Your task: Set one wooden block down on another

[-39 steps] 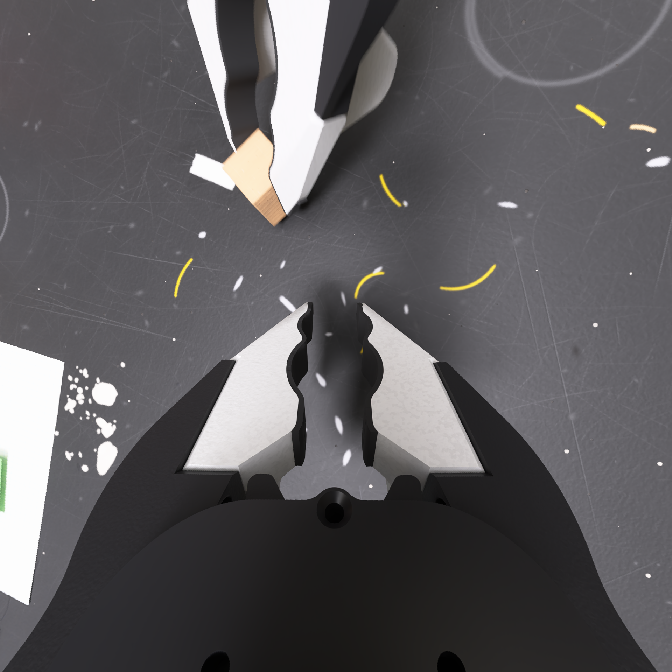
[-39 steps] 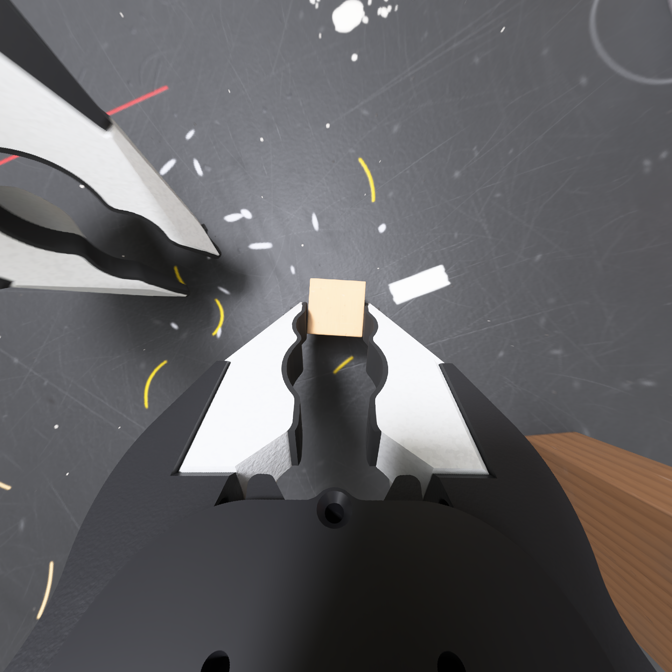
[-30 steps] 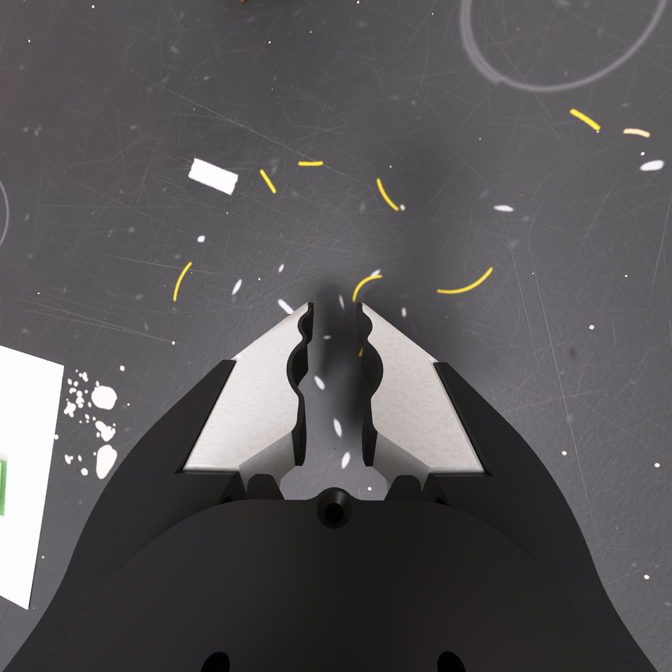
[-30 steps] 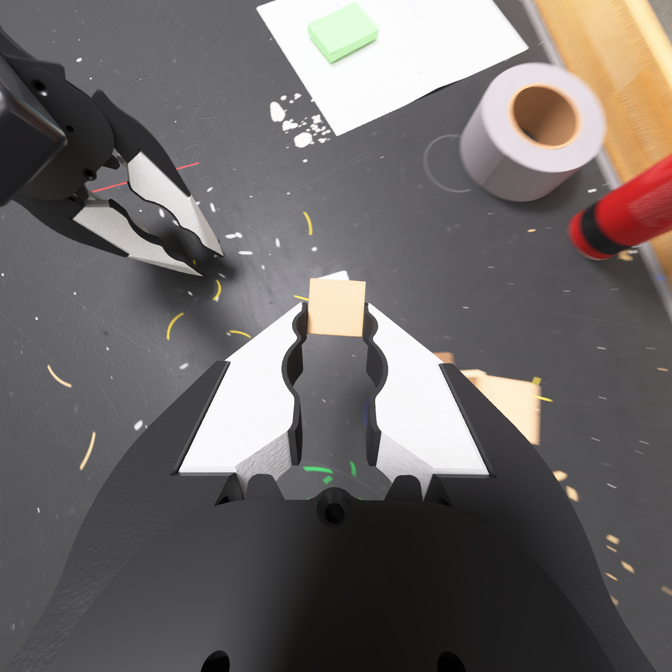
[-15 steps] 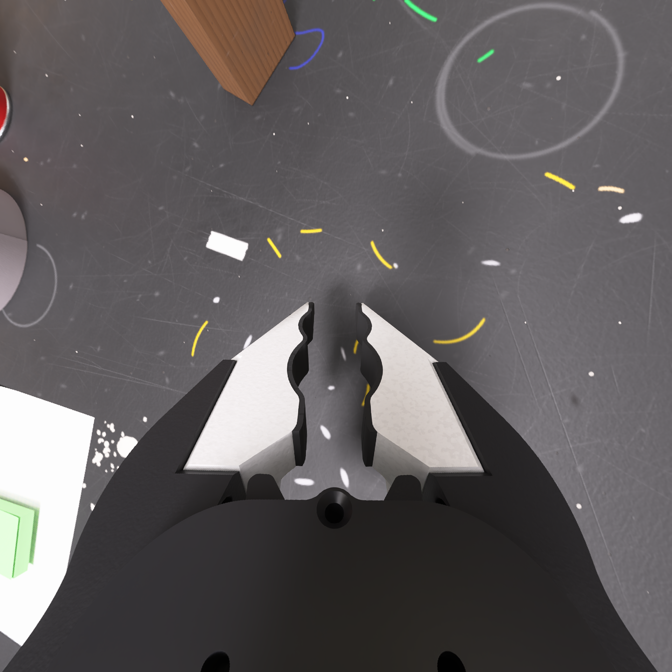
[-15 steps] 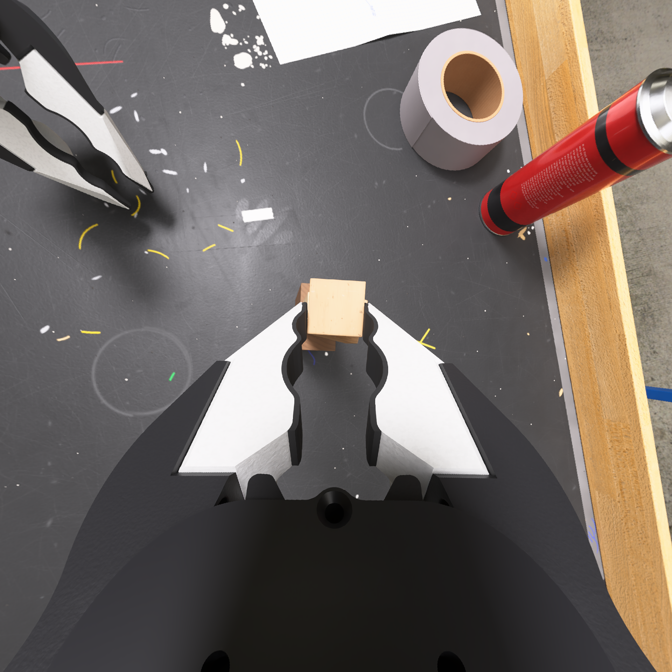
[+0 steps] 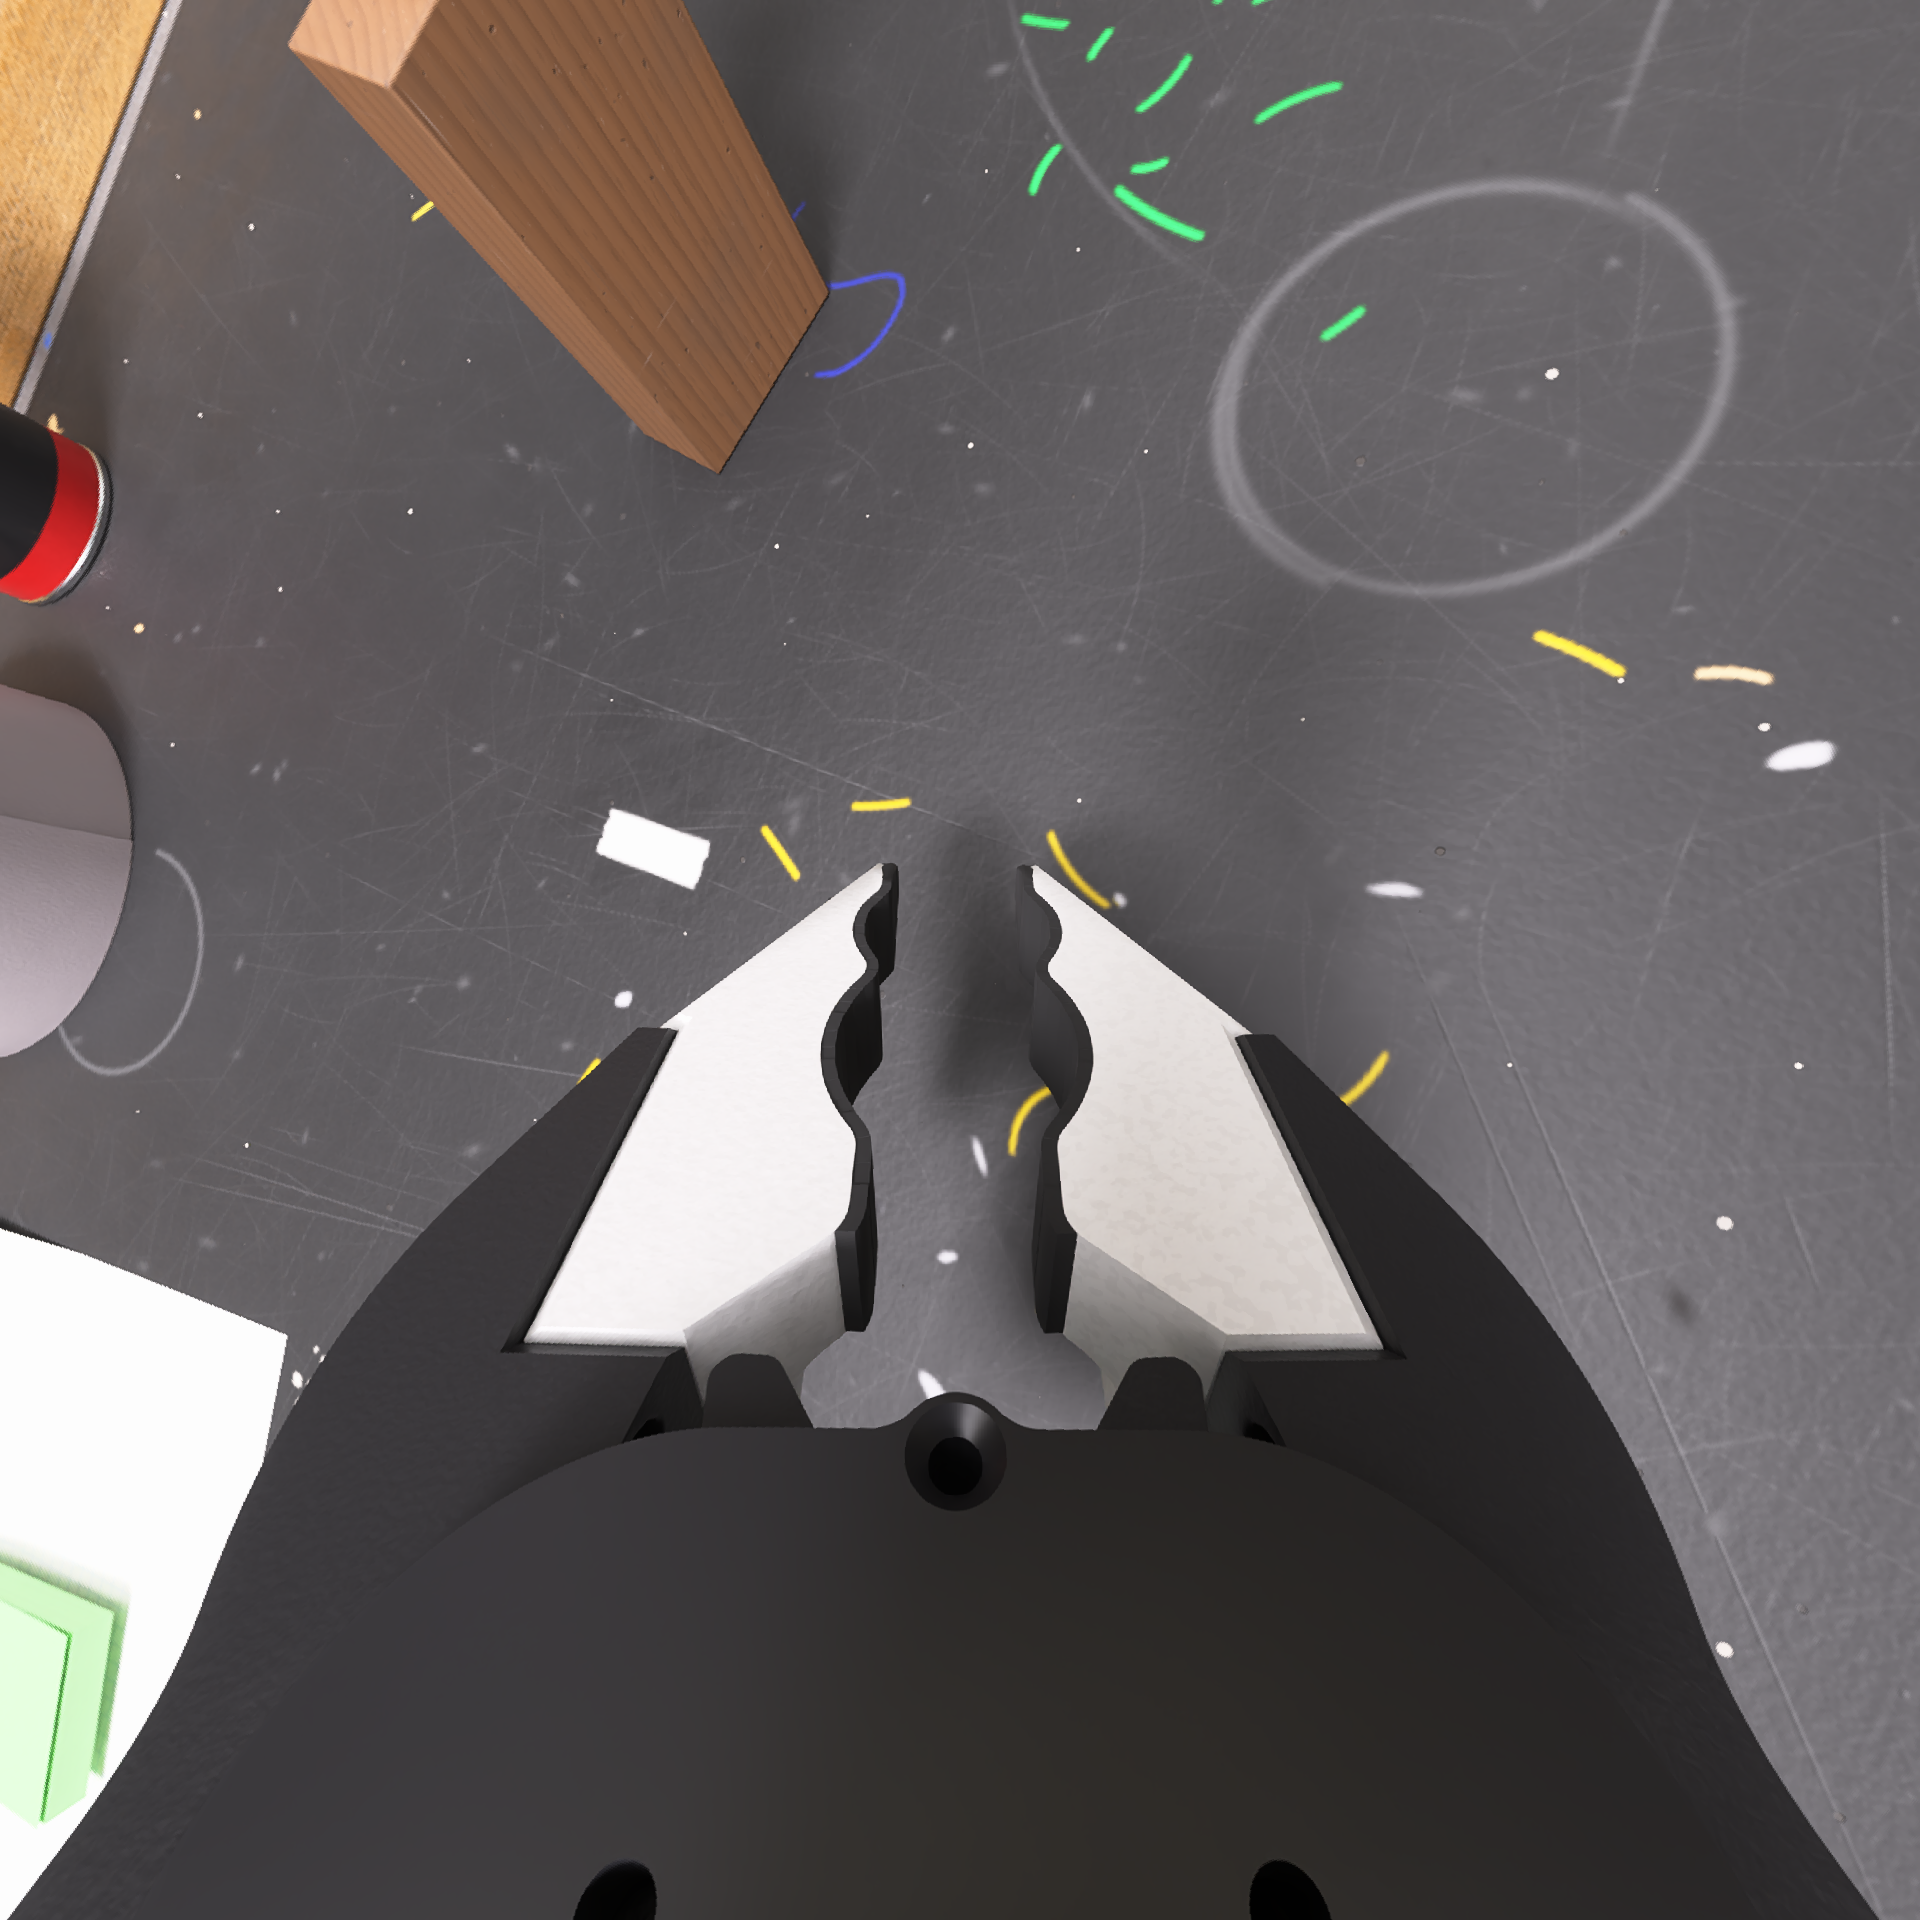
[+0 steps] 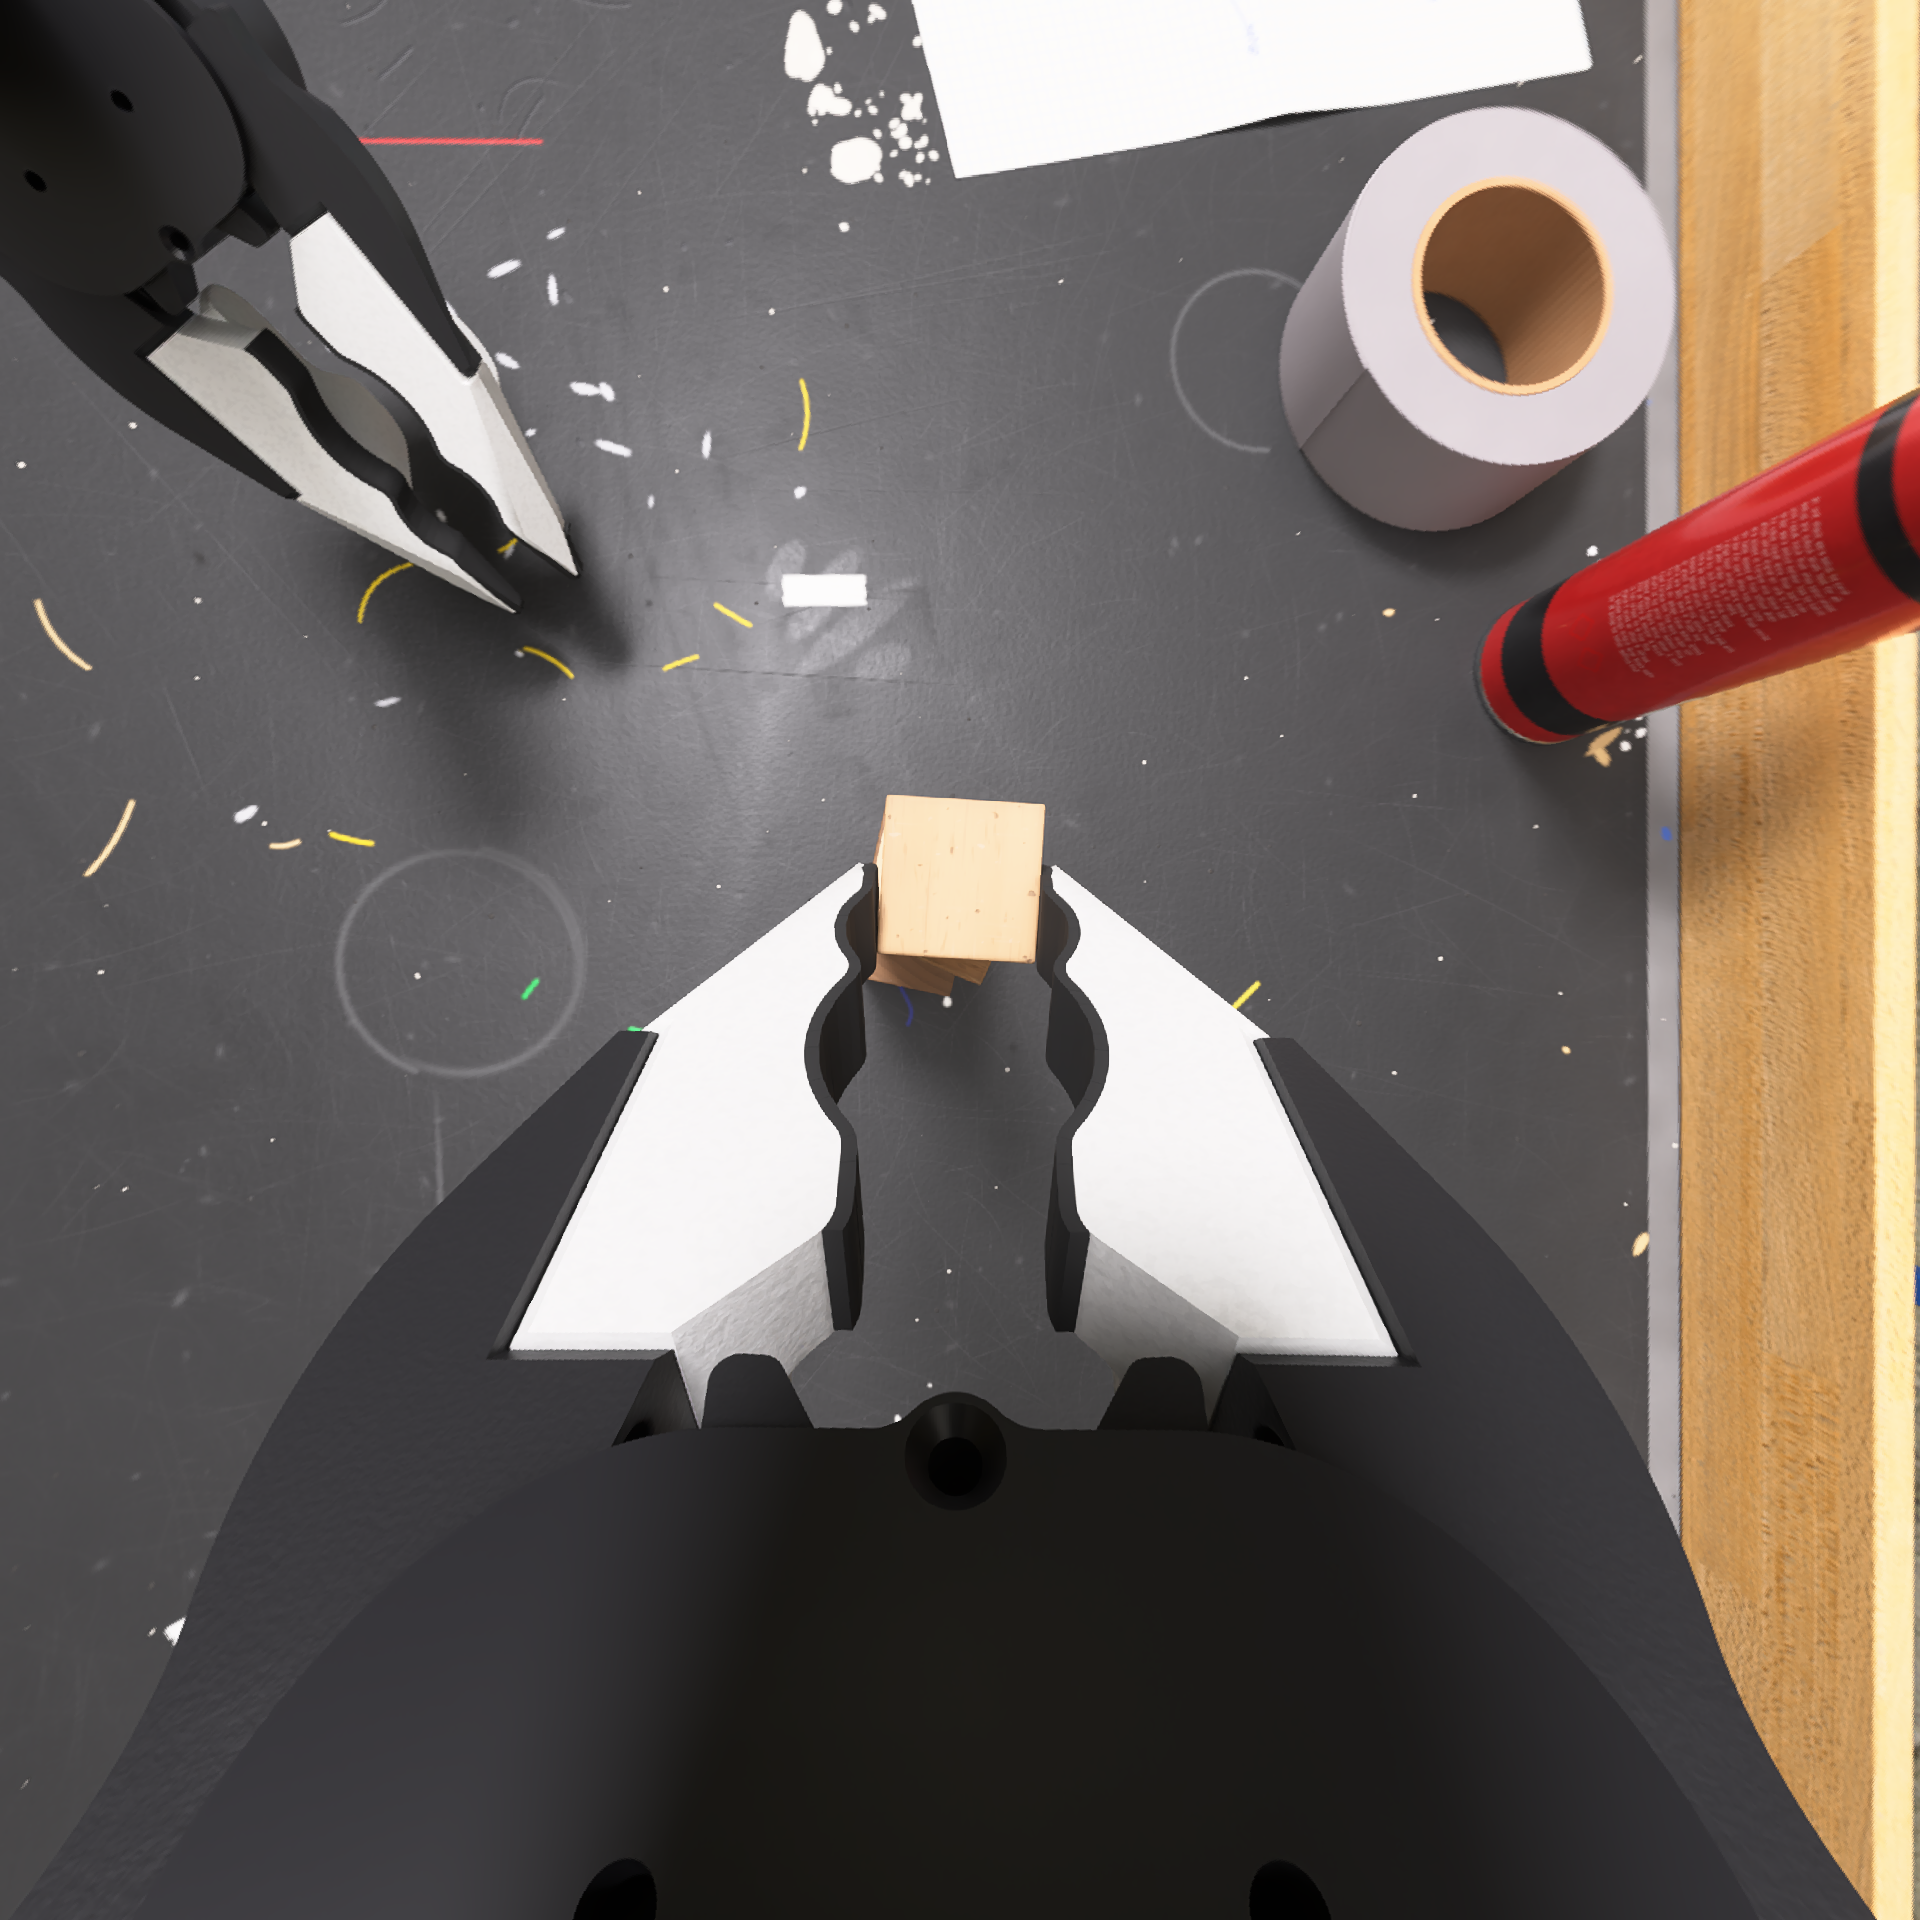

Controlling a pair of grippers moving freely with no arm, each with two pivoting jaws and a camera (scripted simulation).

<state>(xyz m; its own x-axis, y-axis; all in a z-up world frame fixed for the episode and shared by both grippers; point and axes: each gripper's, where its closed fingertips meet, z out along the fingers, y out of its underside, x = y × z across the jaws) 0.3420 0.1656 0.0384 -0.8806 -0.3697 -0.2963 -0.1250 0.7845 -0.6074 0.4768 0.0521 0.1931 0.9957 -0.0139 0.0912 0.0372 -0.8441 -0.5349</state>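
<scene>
My right gripper [image 8: 958, 883] is shut on a small pale wooden cube [image 8: 958, 878], gripped at the fingertips. Right under it a second pale wooden block [image 8: 925, 974] stands on the dark table, and only its near edge shows below the held cube. I cannot tell whether the two touch. My left gripper [image 7: 956, 878] is empty, its jaws a narrow gap apart, and hangs over bare table. It also shows in the right wrist view [image 8: 545, 582], well to the left of the cubes and farther off.
A long brown wooden block [image 7: 582, 208] lies far left in the left wrist view. A grey tape roll [image 8: 1475, 312] and a red tube [image 8: 1704, 613] sit by the table's wooden edge [image 8: 1787, 1039]. A white sheet [image 8: 1247, 73] and a green pad [image 7: 52, 1694] lie farther off.
My right gripper carried the cube away from beside the left gripper and across to above the second block, then came down a little. The left gripper drew back, its jaws unchanged.
</scene>
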